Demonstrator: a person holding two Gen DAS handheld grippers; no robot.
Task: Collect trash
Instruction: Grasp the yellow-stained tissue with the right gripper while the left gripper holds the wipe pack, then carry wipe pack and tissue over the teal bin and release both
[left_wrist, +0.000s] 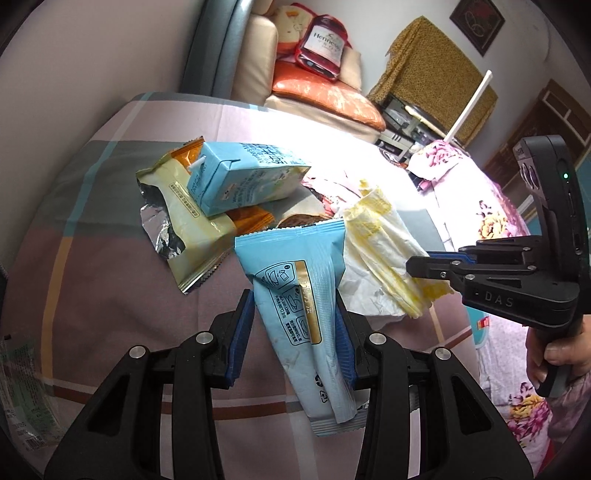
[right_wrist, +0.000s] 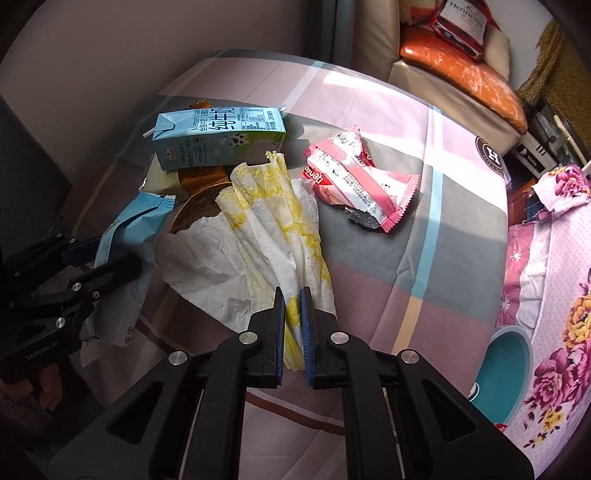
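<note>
Trash count, checked cloth (right_wrist: 388, 258).
One milk carton (right_wrist: 218, 136); three snack wrappers: blue (left_wrist: 295, 291), cream-orange (left_wrist: 188, 236), pink (right_wrist: 362, 181); one stained paper napkin (right_wrist: 266, 236); two grippers: left (left_wrist: 295, 332), right (right_wrist: 293, 332); one teal bin (right_wrist: 506, 369).

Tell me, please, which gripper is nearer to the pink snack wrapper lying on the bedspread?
Right. The right gripper, shut on the yellow-stained paper, sits just beside the pink snack wrapper. The left gripper, holding the blue wrapper, is farther off, beyond the paper.

Sunlit plaid bedsheet (right_wrist: 461, 206); cream sofa (left_wrist: 255, 55) against white wall (left_wrist: 376, 22).
</note>
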